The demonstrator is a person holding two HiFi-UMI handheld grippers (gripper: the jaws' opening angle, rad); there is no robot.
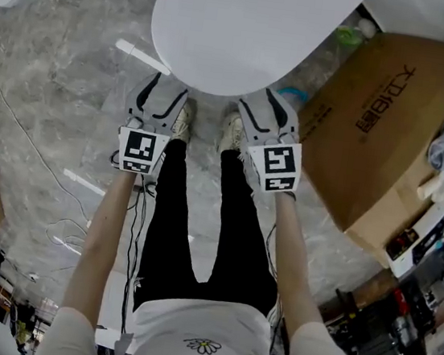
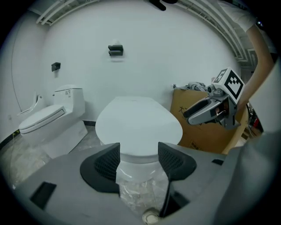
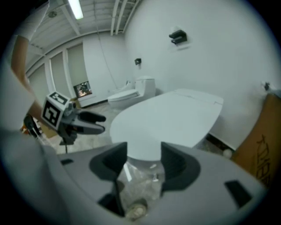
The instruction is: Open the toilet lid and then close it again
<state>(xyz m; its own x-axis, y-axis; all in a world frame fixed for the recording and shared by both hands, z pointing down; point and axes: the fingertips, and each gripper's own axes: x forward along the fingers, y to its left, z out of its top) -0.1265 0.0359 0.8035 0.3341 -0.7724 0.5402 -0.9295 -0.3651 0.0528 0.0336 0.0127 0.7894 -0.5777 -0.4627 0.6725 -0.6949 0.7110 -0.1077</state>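
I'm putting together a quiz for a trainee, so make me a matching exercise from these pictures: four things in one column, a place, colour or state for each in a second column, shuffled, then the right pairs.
Column one:
1. toilet lid
2. cardboard box
3. second toilet
4. left gripper

Column two:
A. brown, on the person's right
B. open, gripping nothing
C. white, down and shut, straight ahead
D. white, off to the person's left

Pairs: 1-C, 2-A, 3-D, 4-B
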